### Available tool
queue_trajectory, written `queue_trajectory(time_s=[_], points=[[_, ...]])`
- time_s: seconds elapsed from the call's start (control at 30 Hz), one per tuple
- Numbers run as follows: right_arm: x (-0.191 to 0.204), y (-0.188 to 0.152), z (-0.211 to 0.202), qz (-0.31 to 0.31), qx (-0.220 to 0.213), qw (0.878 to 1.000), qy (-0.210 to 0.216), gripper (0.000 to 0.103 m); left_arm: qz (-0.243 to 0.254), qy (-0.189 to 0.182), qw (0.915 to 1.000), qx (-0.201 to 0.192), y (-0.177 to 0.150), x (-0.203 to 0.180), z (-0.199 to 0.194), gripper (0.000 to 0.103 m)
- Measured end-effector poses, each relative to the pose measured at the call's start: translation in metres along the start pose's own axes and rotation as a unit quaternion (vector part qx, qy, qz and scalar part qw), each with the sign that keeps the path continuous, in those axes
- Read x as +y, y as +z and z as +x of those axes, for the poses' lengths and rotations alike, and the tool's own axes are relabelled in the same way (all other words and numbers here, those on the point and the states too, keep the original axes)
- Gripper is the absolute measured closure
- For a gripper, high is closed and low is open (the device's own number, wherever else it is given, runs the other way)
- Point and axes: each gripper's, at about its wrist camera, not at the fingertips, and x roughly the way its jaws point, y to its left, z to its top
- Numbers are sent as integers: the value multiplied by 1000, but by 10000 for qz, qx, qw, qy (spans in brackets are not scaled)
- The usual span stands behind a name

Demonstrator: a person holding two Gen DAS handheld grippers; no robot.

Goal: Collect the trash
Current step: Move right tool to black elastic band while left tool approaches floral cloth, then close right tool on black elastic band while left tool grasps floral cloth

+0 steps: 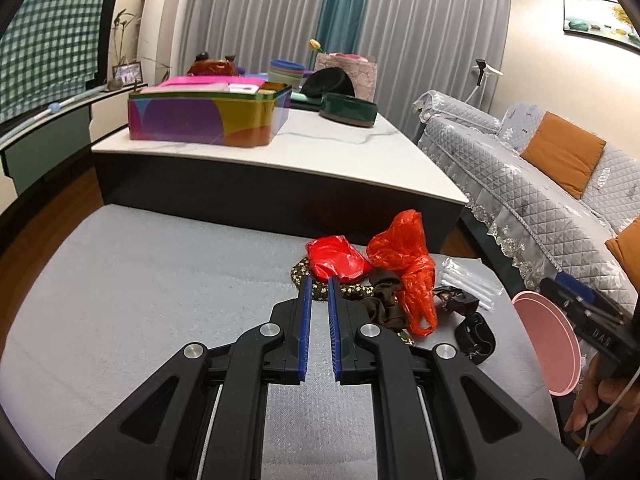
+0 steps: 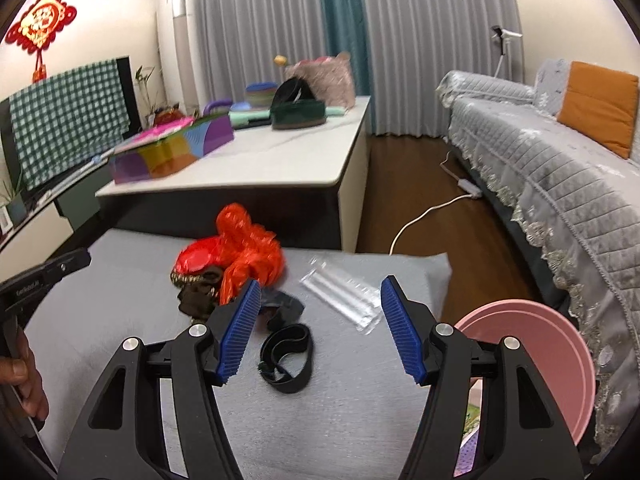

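Observation:
A trash pile lies on the grey padded surface [image 1: 140,288]: an orange plastic bag [image 1: 408,264], a red crumpled bag [image 1: 338,256], brown wrappers [image 1: 384,304], a black band [image 1: 476,336] and a clear plastic sleeve [image 1: 472,280]. My left gripper [image 1: 319,284] is narrowly open and empty, its tips just short of the pile. My right gripper [image 2: 318,292] is wide open and empty above the black band [image 2: 286,356] and next to the clear sleeve [image 2: 344,296]. The orange bag [image 2: 248,248] lies beyond it.
A pink bin [image 2: 540,360] stands at the right edge of the grey surface; it also shows in the left wrist view [image 1: 548,340]. A white-topped table [image 1: 320,152] with a colourful tin [image 1: 208,116] stands behind. A grey sofa [image 2: 560,184] runs along the right.

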Motion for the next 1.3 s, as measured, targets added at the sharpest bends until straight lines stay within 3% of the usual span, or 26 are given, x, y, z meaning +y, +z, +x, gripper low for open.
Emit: queue_trajectory(time_s=[0.37,0.4,0.47,0.53,0.7,0.93,1.13,1.27,1.3], points=[[10,-15,39,-177,509,9985,75,40,72,-287,9991,309,-15,-26,48,94],[9,-17,42,-154,552,9983,80,40,93,-334,9988,353,-15,-30,53,92],[7,-20,49,-101,659,9977,111,40,150,-406,9982,424,-18,-38,62,68],[7,-24,56,-108,777,9968,143,40,194,-433,9977,475,-21,-44,69,59],[8,-30,68,-117,1052,9939,301,40,207,-439,9961,734,-27,-51,89,59],[13,-32,76,-189,1222,9913,455,40,208,-475,9942,944,-31,-51,98,60],[15,-33,76,-214,1268,9905,483,42,264,-617,9925,1024,-31,-54,100,89],[12,-33,74,-184,1273,9899,598,57,298,-625,9935,905,-29,-57,90,95],[14,-33,72,-229,1265,9897,636,65,333,-613,9938,861,-28,-58,85,95]])
